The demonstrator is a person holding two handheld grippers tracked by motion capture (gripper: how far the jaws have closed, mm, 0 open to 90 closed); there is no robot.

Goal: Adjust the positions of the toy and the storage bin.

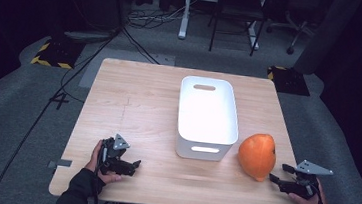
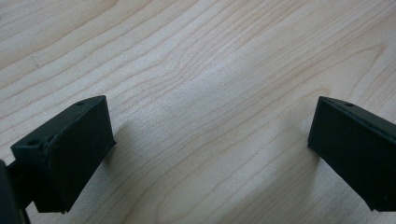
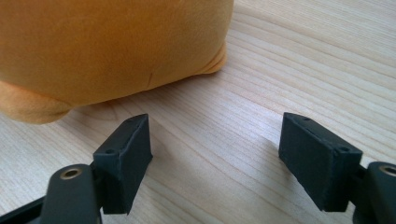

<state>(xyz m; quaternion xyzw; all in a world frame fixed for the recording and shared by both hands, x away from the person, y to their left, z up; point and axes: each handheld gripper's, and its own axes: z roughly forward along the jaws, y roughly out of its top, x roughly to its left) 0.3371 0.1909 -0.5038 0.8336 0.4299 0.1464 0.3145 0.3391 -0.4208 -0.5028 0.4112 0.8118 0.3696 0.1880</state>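
Observation:
An orange plush toy point(image 1: 258, 154) lies on the wooden table point(image 1: 133, 102), just right of a white bin point(image 1: 207, 115). My right gripper point(image 1: 278, 173) rests at the table's front right, open, its jaws pointing left at the toy with a small gap between. In the right gripper view the orange plush toy point(image 3: 107, 51) sits just beyond the open right gripper point(image 3: 215, 158), and only bare wood lies between the jaws. My left gripper point(image 1: 135, 165) lies near the front left edge, held by a hand. The left gripper point(image 2: 210, 140) is open over bare wood.
The white bin has handle slots at both ends and looks empty. Beyond the table's far edge are cables on the grey floor, a chair and desk legs. Yellow-black striped blocks point(image 1: 53, 54) sit at both far corners.

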